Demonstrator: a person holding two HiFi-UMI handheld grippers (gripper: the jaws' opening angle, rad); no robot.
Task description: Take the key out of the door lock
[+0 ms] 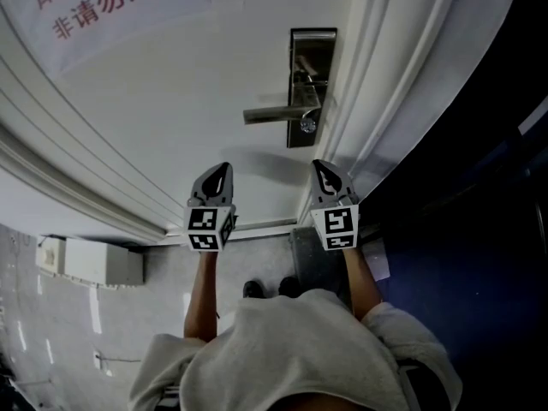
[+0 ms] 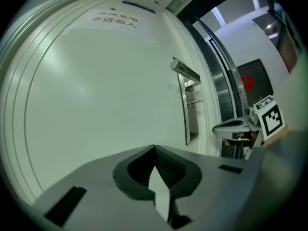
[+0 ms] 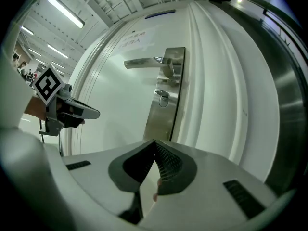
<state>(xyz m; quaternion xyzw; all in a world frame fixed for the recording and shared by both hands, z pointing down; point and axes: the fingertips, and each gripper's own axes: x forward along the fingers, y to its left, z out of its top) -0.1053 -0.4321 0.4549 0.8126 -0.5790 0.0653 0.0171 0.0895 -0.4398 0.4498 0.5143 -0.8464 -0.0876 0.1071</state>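
A small key (image 1: 307, 126) sticks in the lock below the lever handle (image 1: 272, 115) on a steel plate (image 1: 313, 51) near the white door's right edge. In the right gripper view the key (image 3: 163, 96) hangs under the handle (image 3: 144, 62). In the left gripper view the key (image 2: 194, 101) shows small on the plate (image 2: 191, 121). My left gripper (image 1: 226, 168) and right gripper (image 1: 318, 165) are both held below the lock, apart from the door. The left gripper (image 2: 154, 148) and the right gripper (image 3: 154, 142) are both shut, with nothing in them.
A notice with red characters (image 1: 103, 7) is stuck high on the door. The white door frame (image 1: 377, 101) runs right of the lock, with a dark panel (image 1: 479, 187) beyond. A white box (image 1: 94, 262) sits on the floor at left. The person's shoes (image 1: 265, 288) are by the threshold.
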